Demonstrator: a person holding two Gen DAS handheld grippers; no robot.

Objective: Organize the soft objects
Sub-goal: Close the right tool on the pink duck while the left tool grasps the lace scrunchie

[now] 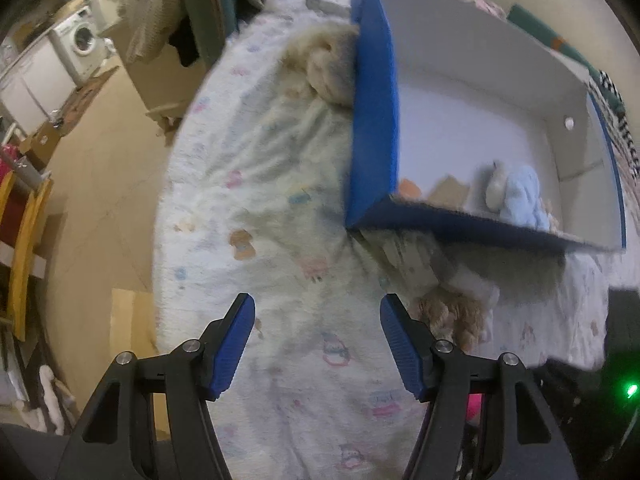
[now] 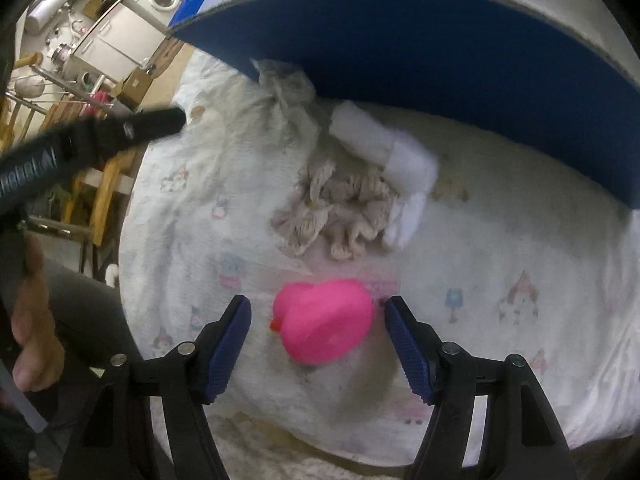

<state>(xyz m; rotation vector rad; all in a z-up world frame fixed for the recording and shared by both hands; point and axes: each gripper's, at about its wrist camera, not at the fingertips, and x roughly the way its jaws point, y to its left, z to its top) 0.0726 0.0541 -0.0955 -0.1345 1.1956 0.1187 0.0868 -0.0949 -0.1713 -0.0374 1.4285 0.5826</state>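
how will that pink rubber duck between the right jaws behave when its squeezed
The smooth pink rubber duck looks hollow and rounded, so it will probably dent under the pads and feel light. Its glossy curved sides may slip out of the right hand-held gripper, whose jaws stand open around it. On the soft printed blanket it may tip.

Home: washing machine (image 1: 82, 36), blanket-covered bed (image 1: 256, 208).

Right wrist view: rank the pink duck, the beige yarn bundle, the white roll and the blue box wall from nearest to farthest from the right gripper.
1. Pink duck: between the right gripper fingers, nearly at the right one, not yet pinched.
2. Beige yarn bundle: just beyond the duck, on the blanket.
3. White roll: behind the bundle, toward the right.
4. Blue box wall: farthest, across the top.
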